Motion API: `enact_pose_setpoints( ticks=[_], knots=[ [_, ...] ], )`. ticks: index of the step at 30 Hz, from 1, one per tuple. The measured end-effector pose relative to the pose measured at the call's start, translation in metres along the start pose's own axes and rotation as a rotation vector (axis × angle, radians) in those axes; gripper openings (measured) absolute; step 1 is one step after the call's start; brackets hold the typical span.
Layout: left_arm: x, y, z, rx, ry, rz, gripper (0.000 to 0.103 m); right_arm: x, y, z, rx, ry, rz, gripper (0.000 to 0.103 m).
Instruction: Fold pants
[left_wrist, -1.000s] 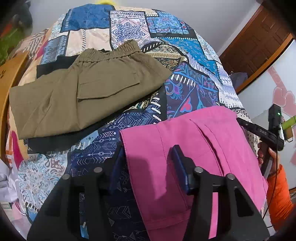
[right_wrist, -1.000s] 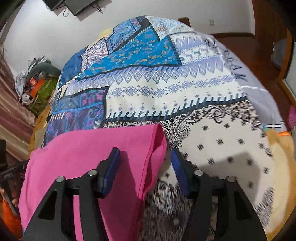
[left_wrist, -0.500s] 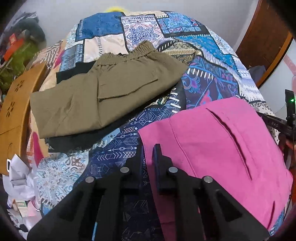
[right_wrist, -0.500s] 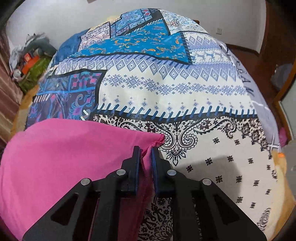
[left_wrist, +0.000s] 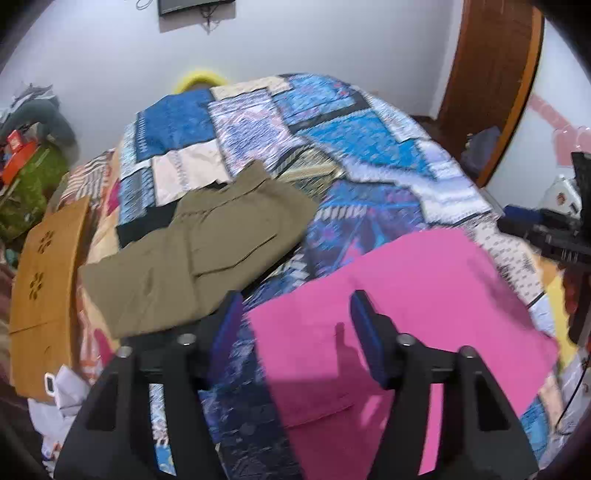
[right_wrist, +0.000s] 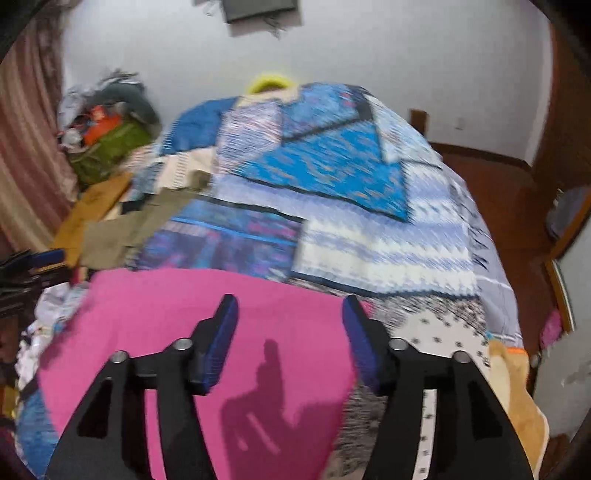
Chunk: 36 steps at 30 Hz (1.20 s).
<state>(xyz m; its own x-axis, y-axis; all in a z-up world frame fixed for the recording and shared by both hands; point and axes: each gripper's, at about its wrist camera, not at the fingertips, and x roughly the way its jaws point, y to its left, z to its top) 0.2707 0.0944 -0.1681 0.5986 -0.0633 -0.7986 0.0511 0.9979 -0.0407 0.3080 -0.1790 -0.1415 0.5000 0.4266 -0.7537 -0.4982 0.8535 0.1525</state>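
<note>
Both claws hung wide open, empty: the left claw (left_wrist: 295, 321) over the pink pants' (left_wrist: 406, 302) left edge, the right claw (right_wrist: 288, 328) above their (right_wrist: 207, 314) right edge. Soft, flat, squarish cotton could spring unfolded on the slick patchwork bedspread (left_wrist: 369, 147). Beyond-left lay folded olive pants (left_wrist: 199, 251).

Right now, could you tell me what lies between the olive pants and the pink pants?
Only a strip of patterned bedspread separates the olive pants from the pink pants; the left wrist view shows it.
</note>
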Motion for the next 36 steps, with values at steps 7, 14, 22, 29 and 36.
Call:
enact_pose_setpoints(
  ticks=[7, 14, 22, 29, 36],
  knots=[
    [0.020, -0.019, 0.018, 0.019, 0.042, -0.055, 0.079, 0.025, 0.056, 0.008, -0.059, 0.032, 0.126, 0.077],
    [0.075, -0.029, -0.005, 0.048, 0.218, -0.062, 0.084, 0.078, 0.078, -0.011, -0.135, 0.257, 0.162, 0.078],
    [0.058, -0.026, -0.019, 0.066, 0.173, -0.027, 0.092, 0.061, 0.068, -0.030, -0.143, 0.261, 0.176, 0.081],
    [0.026, -0.032, -0.046, 0.140, 0.125, 0.026, 0.092, 0.035, 0.060, -0.055, -0.128, 0.249, 0.149, 0.084],
    [0.007, -0.027, -0.070, 0.102, 0.115, 0.018, 0.092, 0.010, 0.048, -0.080, -0.093, 0.229, 0.101, 0.085]
  ],
)
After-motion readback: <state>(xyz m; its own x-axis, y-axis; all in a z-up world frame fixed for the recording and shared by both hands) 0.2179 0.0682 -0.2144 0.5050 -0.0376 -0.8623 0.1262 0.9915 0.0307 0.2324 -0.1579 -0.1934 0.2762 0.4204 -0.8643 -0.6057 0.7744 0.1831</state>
